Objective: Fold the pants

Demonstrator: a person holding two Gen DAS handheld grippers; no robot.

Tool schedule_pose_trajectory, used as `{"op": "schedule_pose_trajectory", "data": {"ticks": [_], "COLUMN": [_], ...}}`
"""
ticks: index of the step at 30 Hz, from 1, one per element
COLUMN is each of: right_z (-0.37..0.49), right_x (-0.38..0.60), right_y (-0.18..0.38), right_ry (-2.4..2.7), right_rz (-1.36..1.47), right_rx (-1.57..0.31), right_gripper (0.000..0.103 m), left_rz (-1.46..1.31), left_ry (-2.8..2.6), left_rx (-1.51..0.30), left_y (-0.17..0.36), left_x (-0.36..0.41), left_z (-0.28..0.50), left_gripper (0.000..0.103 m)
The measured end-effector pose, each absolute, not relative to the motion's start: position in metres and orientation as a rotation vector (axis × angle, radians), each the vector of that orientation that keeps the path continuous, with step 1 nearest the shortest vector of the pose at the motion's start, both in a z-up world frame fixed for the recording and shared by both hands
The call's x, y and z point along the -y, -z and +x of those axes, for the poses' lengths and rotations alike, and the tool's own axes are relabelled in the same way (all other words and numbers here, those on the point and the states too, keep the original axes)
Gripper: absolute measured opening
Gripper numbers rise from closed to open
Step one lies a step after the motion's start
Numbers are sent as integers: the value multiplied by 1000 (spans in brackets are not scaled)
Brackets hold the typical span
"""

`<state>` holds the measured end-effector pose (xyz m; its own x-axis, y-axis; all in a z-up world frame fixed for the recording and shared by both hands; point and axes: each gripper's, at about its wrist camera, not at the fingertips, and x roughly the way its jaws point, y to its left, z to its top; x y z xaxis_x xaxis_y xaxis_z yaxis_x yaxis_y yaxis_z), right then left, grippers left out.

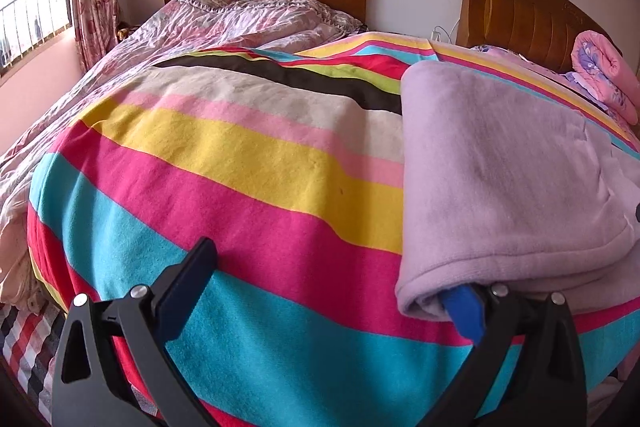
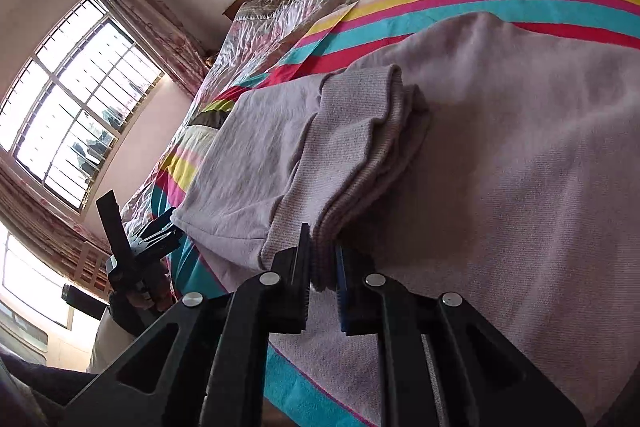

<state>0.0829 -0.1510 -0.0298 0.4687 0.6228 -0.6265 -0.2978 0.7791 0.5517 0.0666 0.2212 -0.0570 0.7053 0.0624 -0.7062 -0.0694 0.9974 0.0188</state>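
Right gripper (image 2: pixel 322 287) nearest the lens, jaws pinched on ribbed cuffs (image 2: pixel 360 163) of lilac pants (image 2: pixel 500 155), which lie on the striped blanket (image 1: pixel 240 163). Legs look doubled back over the body; at least one fold made. Left gripper (image 1: pixel 332 291) spread wide, one finger tucked under the folded edge, gripping nothing. Judged remaining: lay cuffs down, maybe one more fold.

Lilac pants (image 1: pixel 500 187), folded, on striped blanket (image 1: pixel 240 187); left gripper (image 1: pixel 332 291) jaws wide apart, one blue-padded finger (image 1: pixel 466 311) tucked under pants' near edge.
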Motion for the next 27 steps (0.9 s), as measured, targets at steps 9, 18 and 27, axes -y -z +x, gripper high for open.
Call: {"op": "schedule_pose_trajectory", "data": {"ticks": [9,18,27], "right_z": [74,60,65], "right_x": [157,161,166], "right_y": [41,14,50], "right_ry": [-576,-587,-530], "right_rz": [446,443,453], "right_rx": [-976,-888,-979], "right_gripper": [11,11,10], "left_rz": [-4,102,451], "left_ry": [-66,-89,-168], "left_rx": [-794,-781,-714], "left_y": [56,53,49], "left_x": [-222,-210,-172], "left_z": [65,64,60], "left_gripper": [102,102,102]}}
